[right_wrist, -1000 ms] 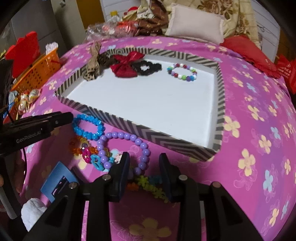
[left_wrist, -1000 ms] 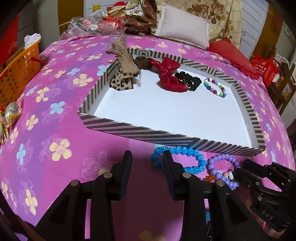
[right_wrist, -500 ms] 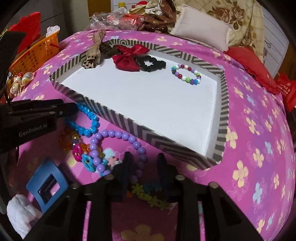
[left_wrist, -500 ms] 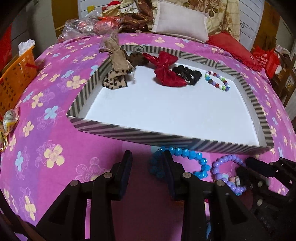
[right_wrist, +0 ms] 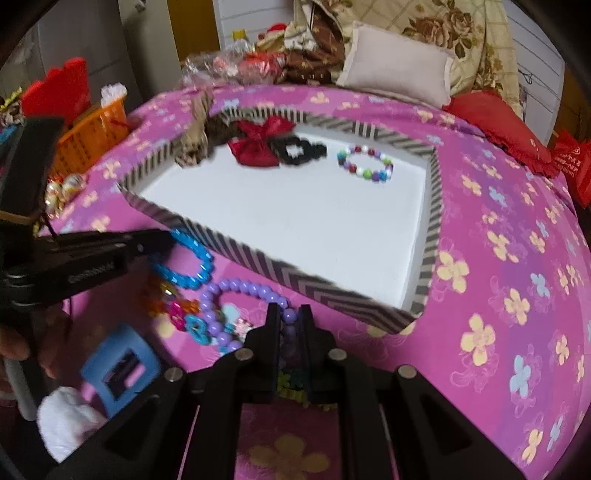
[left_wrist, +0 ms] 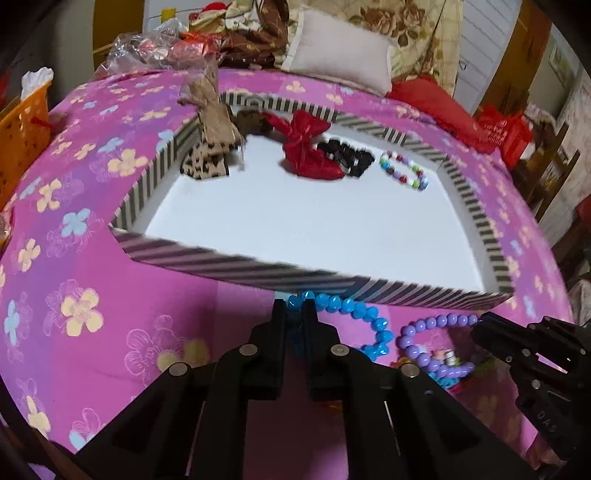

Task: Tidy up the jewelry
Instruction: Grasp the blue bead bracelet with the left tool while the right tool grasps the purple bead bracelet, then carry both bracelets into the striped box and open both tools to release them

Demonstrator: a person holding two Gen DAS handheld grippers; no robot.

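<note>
A blue bead bracelet (left_wrist: 354, 317) lies on the bed's pink flowered cover (left_wrist: 81, 280), just in front of a striped tray (left_wrist: 236, 264), and the left hand-held gripper (left_wrist: 294, 314) is closing on it, a blue bead caught between its two fingers. Beside it, touching a small heap of bright plastic trinkets (right_wrist: 184, 314), a purple bead bracelet (right_wrist: 240, 295) is pinched by the right hand-held gripper (right_wrist: 289, 318), its fingers pressed together on a bead at the loop's near edge. A blue hair claw (right_wrist: 120, 367) sits nearer the bed's edge, next to something white and fluffy (right_wrist: 66, 424).

Inside the tray's white floor, along the far wall, rest a leopard-print bow (left_wrist: 207, 162), a red bow (left_wrist: 306, 147), a black scrunchie (left_wrist: 345, 157) and a bracelet of mixed coloured beads (left_wrist: 404, 171); the red bow and scrunchie touch, the beads lie just apart.

Behind the tray are a pale pillow (left_wrist: 343, 59), a red cushion (left_wrist: 432, 103) and heaped clothes (left_wrist: 251, 29). An orange basket (left_wrist: 22, 129) stands off to the left of the bed.
</note>
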